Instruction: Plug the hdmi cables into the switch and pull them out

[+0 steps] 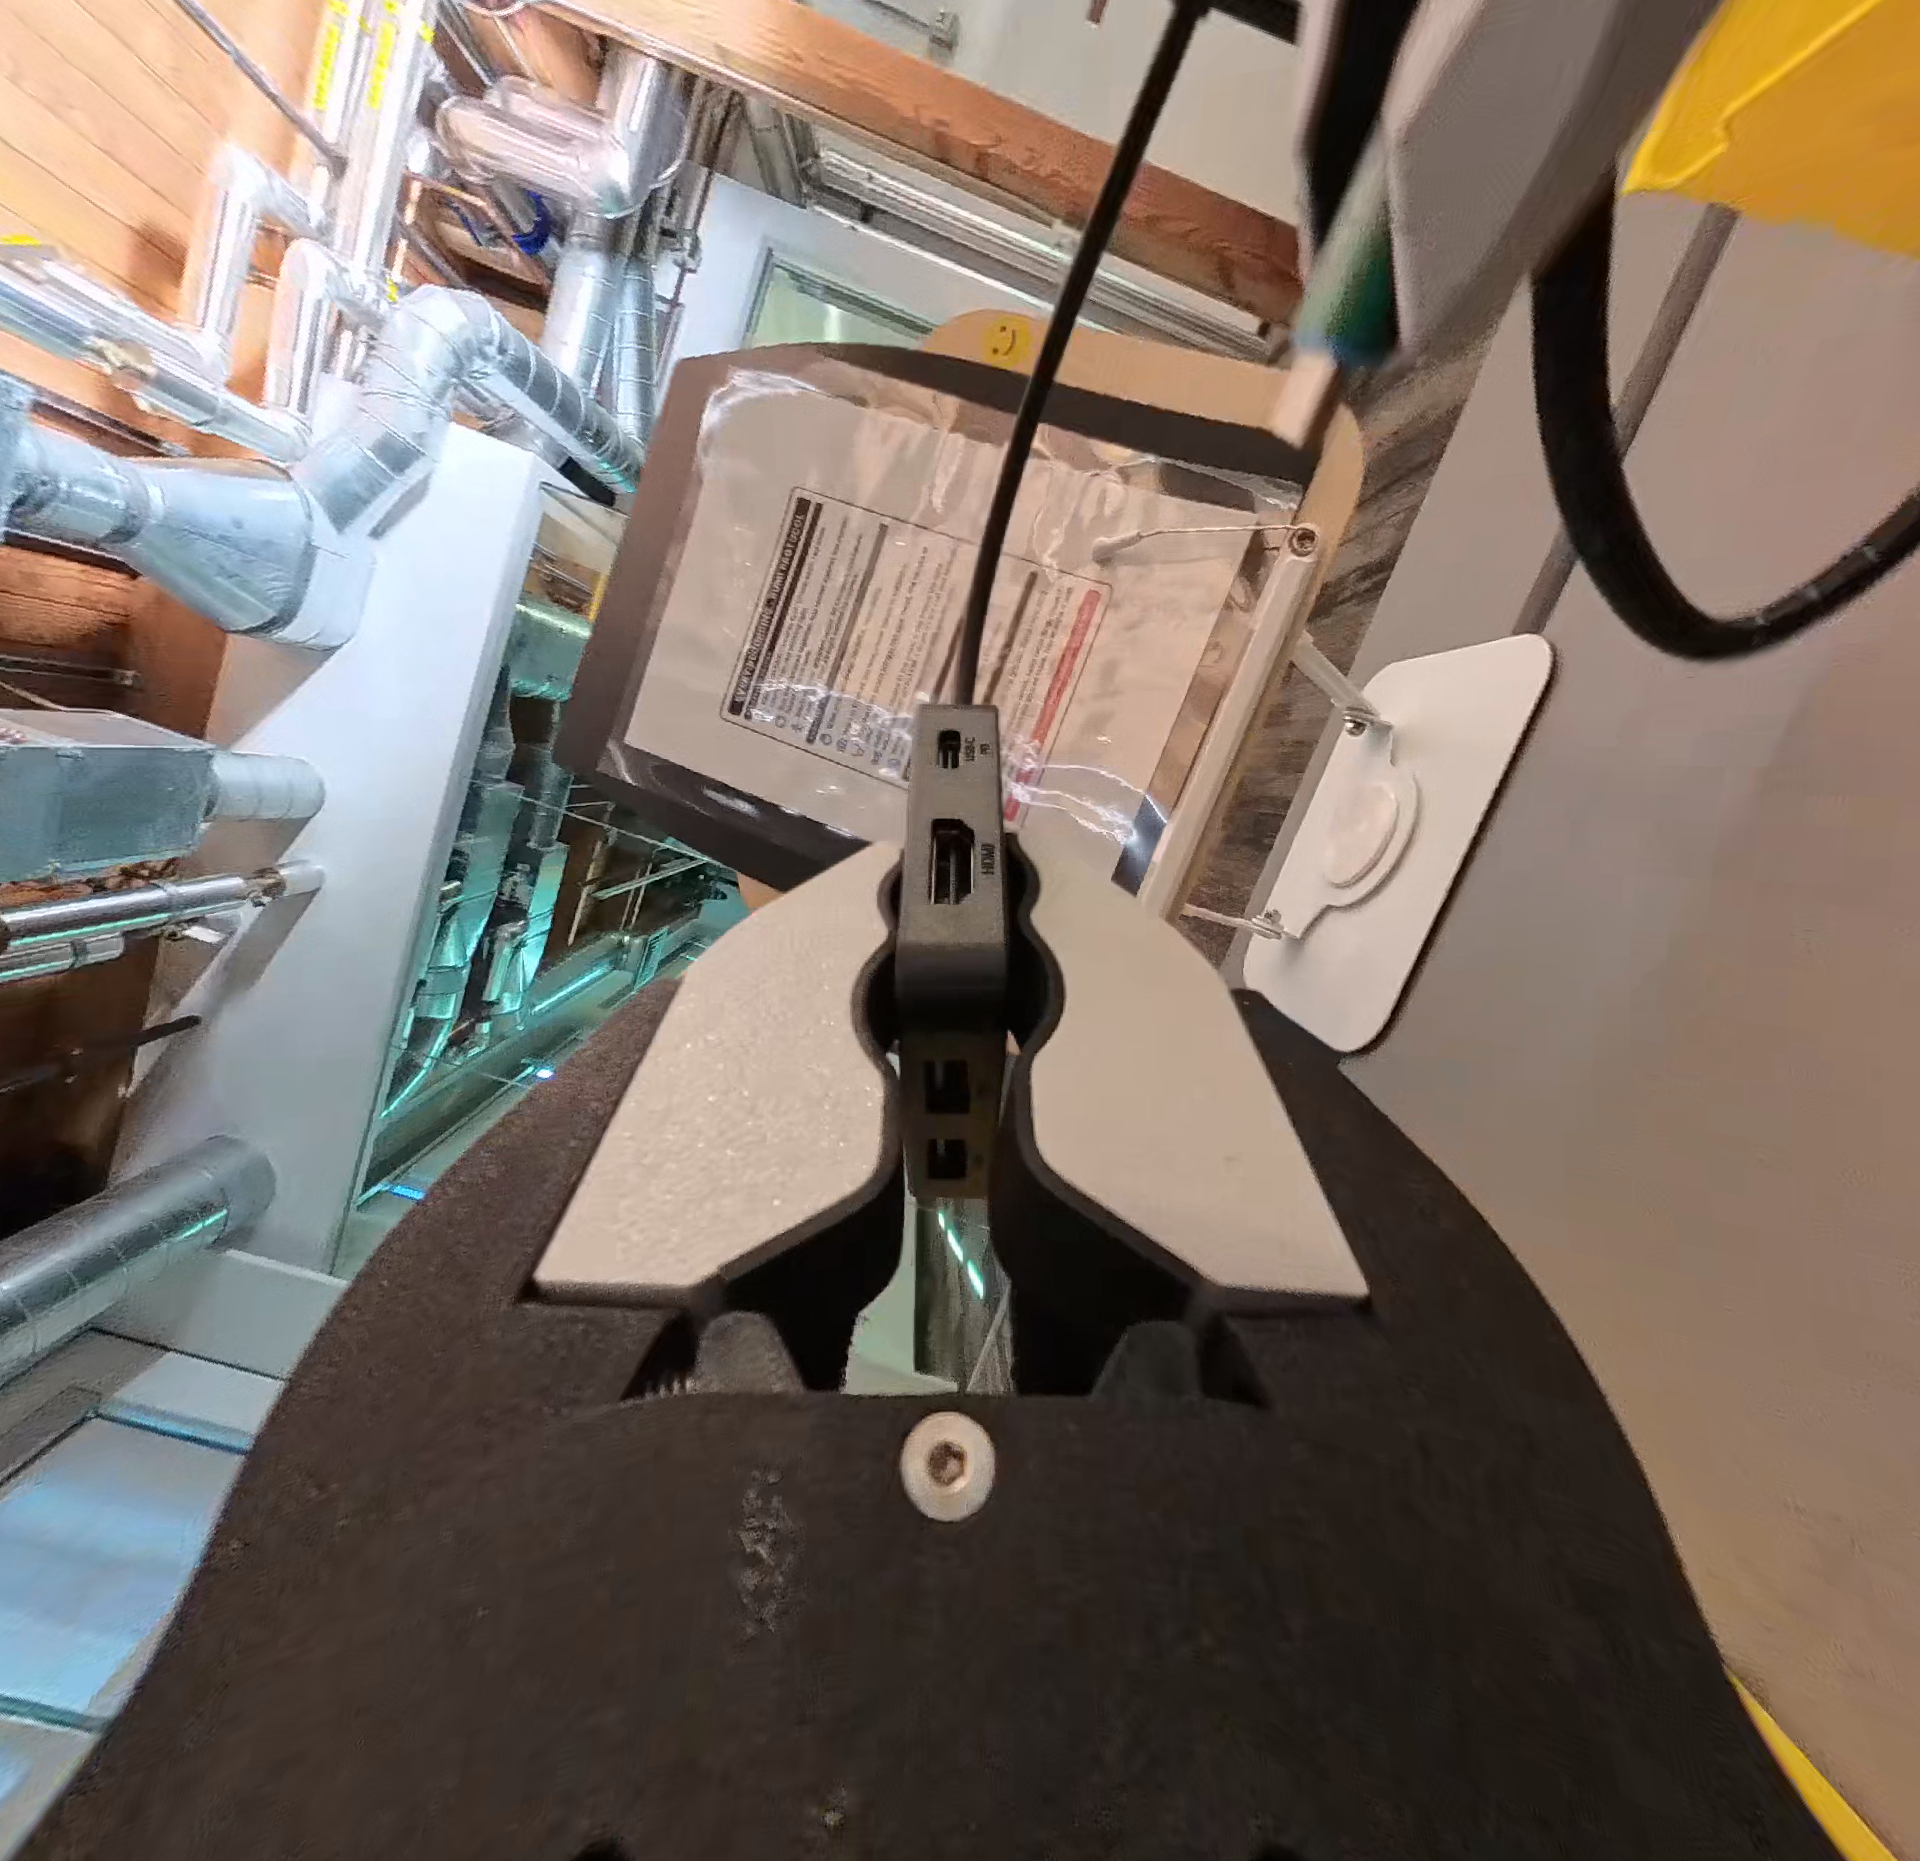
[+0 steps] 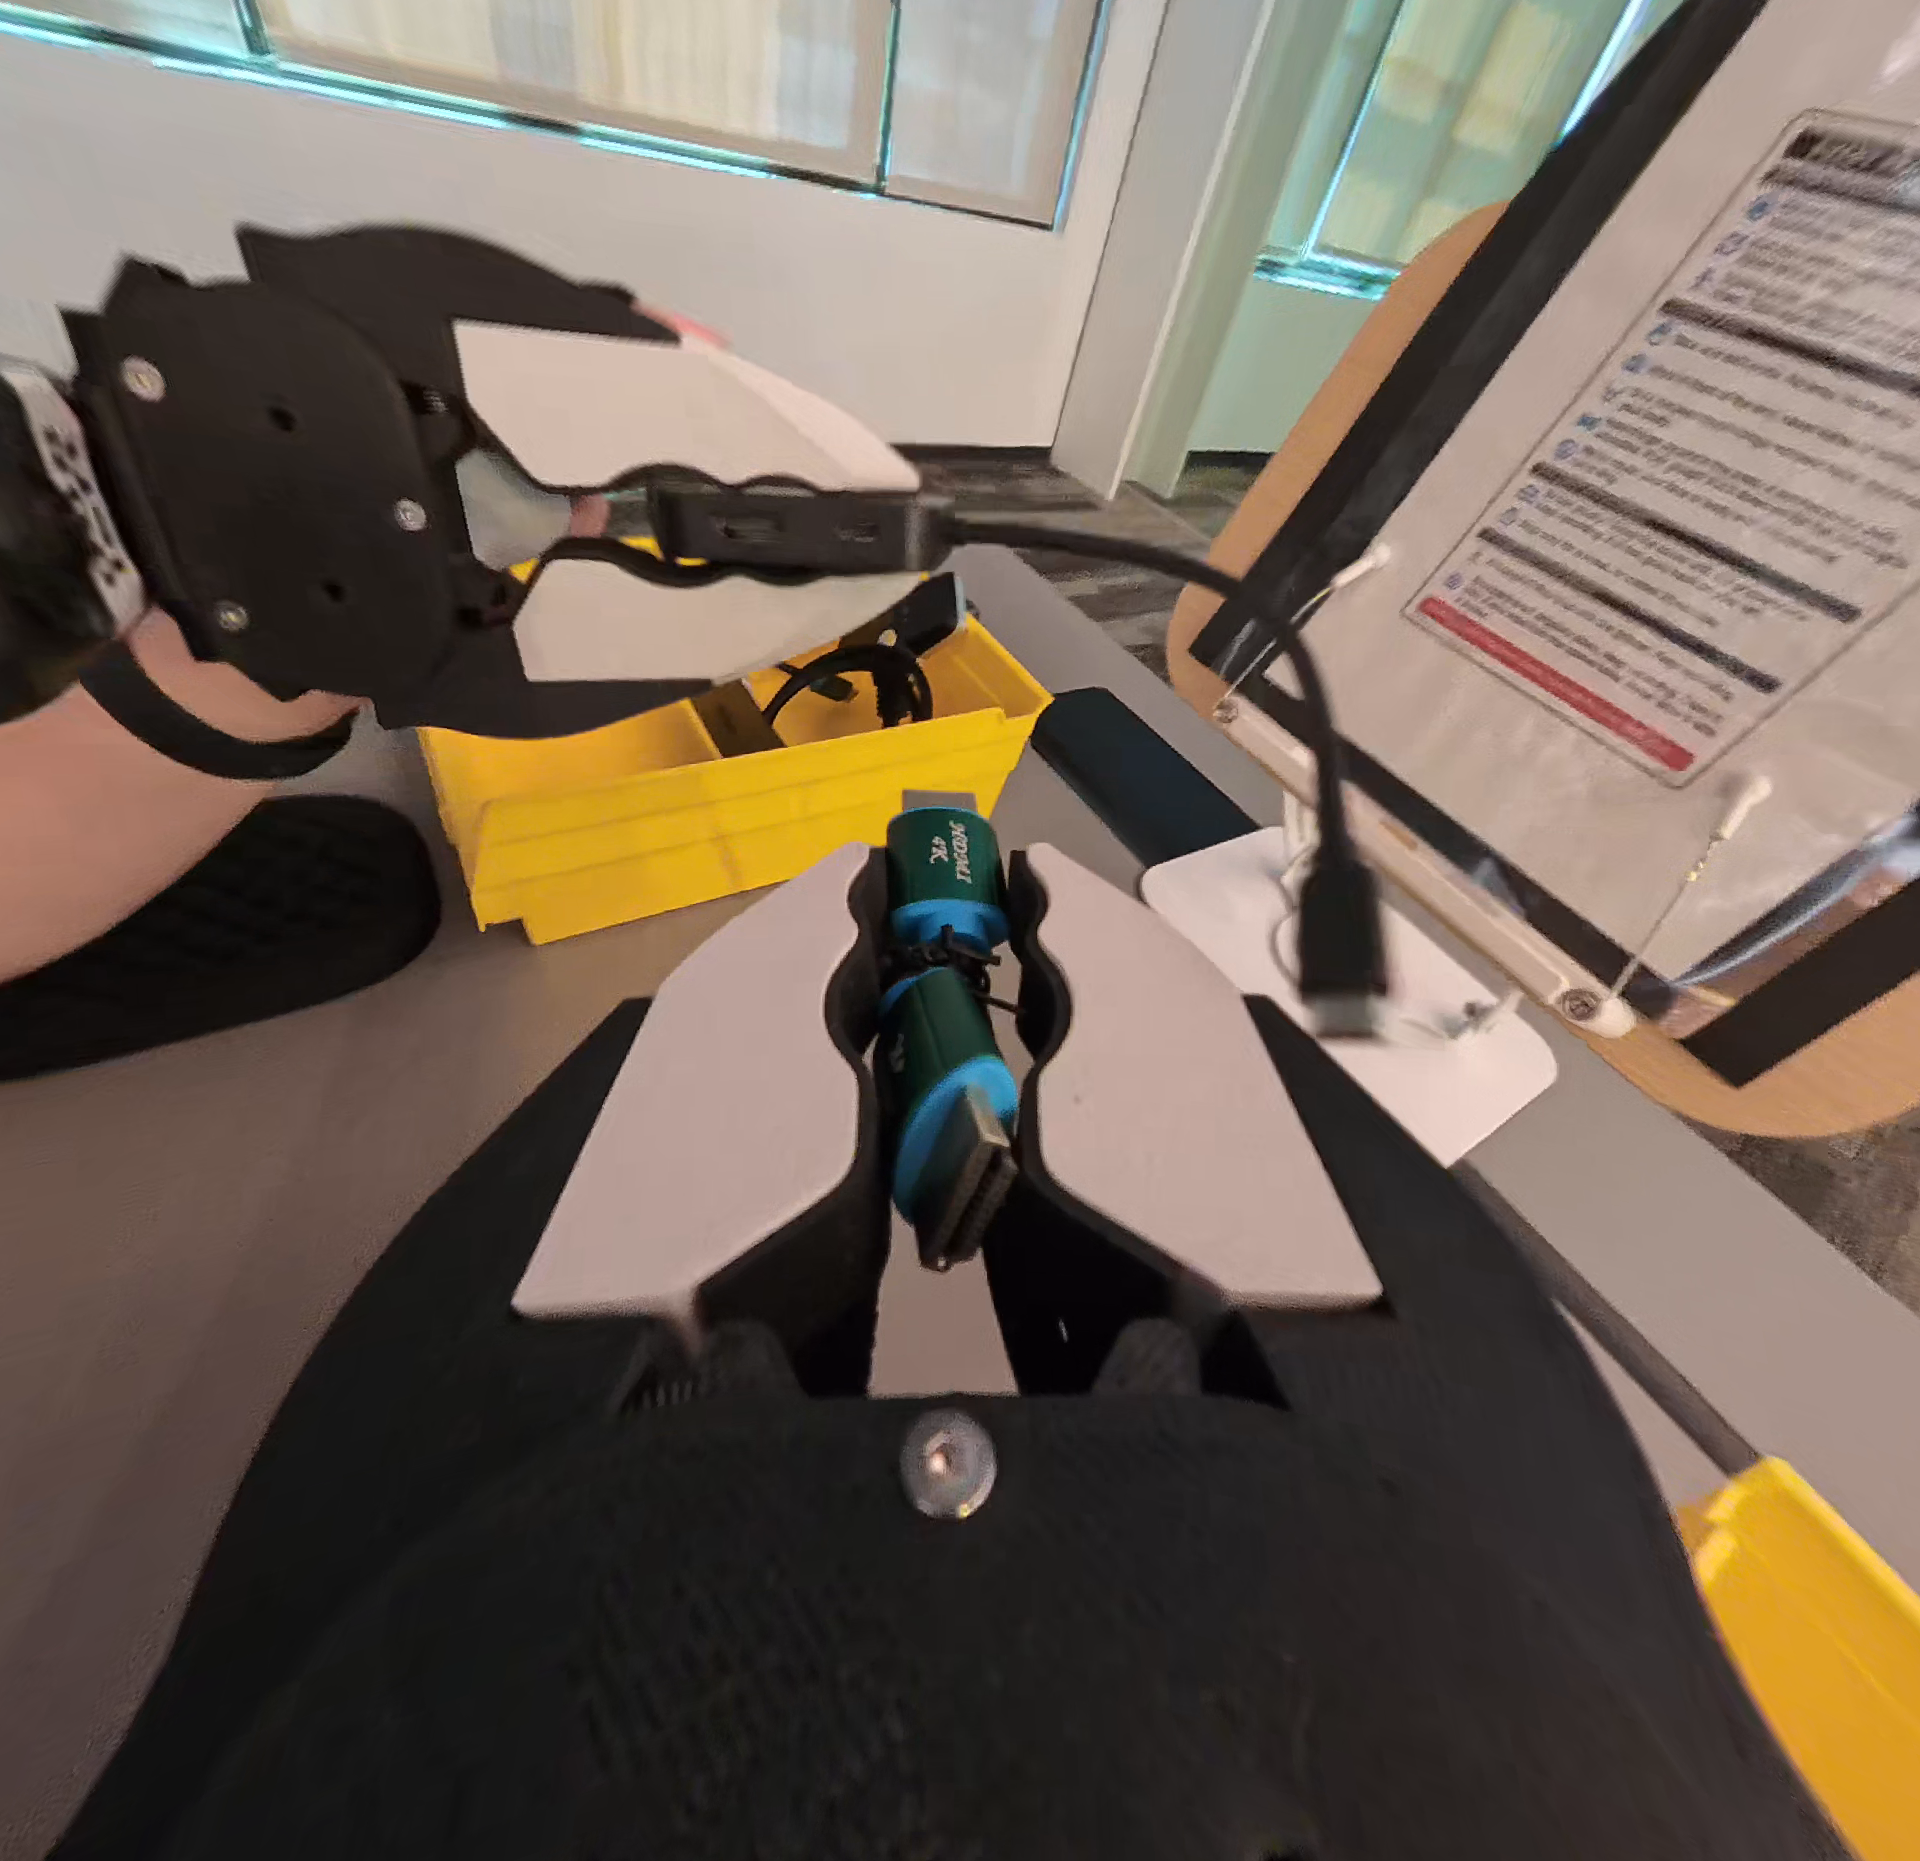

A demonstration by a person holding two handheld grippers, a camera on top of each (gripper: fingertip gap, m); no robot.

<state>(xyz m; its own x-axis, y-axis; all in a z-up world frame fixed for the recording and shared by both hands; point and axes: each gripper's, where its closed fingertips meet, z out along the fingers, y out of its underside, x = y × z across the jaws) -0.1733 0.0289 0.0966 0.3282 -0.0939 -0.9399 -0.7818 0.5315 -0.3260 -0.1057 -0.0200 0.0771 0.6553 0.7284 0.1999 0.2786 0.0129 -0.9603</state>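
Observation:
My left gripper [image 1: 951, 861] is shut on a black switch [image 1: 951, 938], held edge-on with its row of ports facing the camera. The switch's black cable [image 1: 1049, 336] runs up and away. In the right wrist view the left gripper [image 2: 909, 544] holds the switch [image 2: 790, 533] level above the table, and the cable's plug [image 2: 1345, 938] dangles. My right gripper [image 2: 940, 855] is shut on a green and blue hdmi plug [image 2: 940, 876], metal tip forward, apart from the switch. A second plug [image 2: 951, 1115], tied to it, points back. The green plug [image 1: 1345, 305] shows blurred at upper right.
A yellow bin [image 2: 727, 803] with black cables sits on the grey table [image 2: 312, 1188] under the left gripper. A framed laminated sheet [image 2: 1662, 523] on a white base [image 2: 1382, 1084] stands at the right. Another yellow bin [image 2: 1808, 1655] is at the lower right. A person's hand [image 2: 156, 803] holds the left gripper. The left gripper's tips are roughly 9 cm from the right gripper's.

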